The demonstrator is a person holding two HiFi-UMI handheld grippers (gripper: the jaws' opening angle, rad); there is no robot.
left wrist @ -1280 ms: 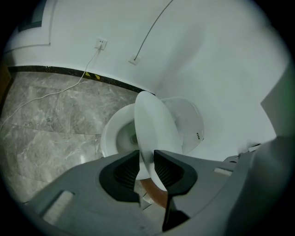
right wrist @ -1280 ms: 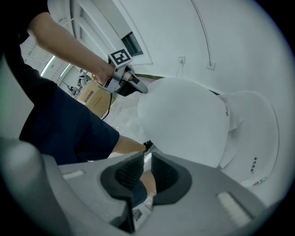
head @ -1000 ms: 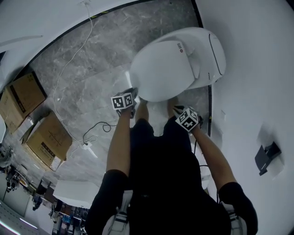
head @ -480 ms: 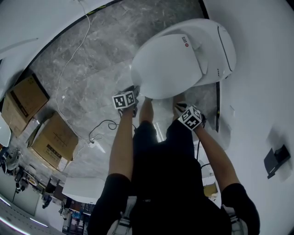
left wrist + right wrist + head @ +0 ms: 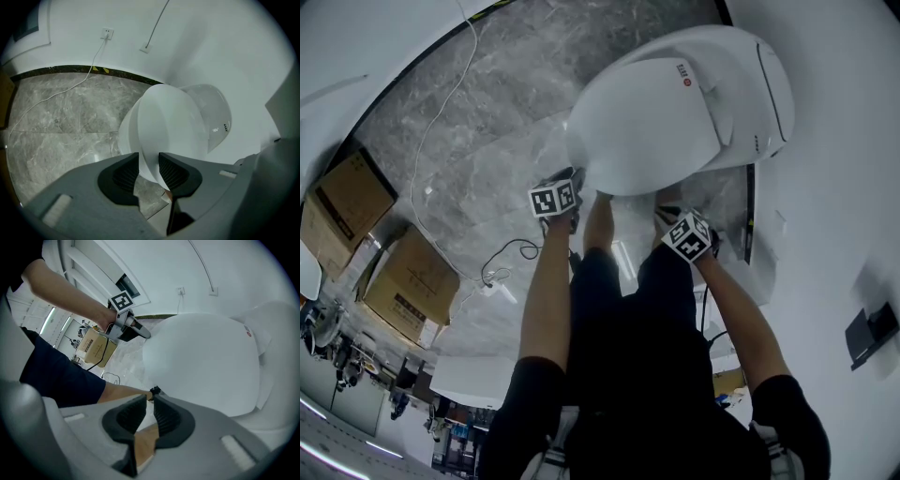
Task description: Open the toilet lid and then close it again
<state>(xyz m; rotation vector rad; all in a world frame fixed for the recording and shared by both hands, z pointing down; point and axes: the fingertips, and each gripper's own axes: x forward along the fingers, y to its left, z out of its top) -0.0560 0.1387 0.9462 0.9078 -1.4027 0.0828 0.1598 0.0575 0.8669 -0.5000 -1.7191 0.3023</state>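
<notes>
In the head view, the smooth white oval plastic toilet lid (image 5: 652, 117) is lying over the bowl (image 5: 773, 84), its long axis running to the far right. The left gripper (image 5: 570, 180) is sitting at the lid's near left rim, and the right gripper (image 5: 668, 215) just short of its near right rim. In the left gripper view, the jaws have just been opening and are standing apart, with the lid's near edge showing in the gap and neither pad pressing it. In the right gripper view, the jaws are standing slightly apart on nothing, the lid lying far right of them.

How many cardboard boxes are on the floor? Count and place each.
2. One cardboard box at the head view's left edge; the second box just below it. Others may be hidden.
</notes>
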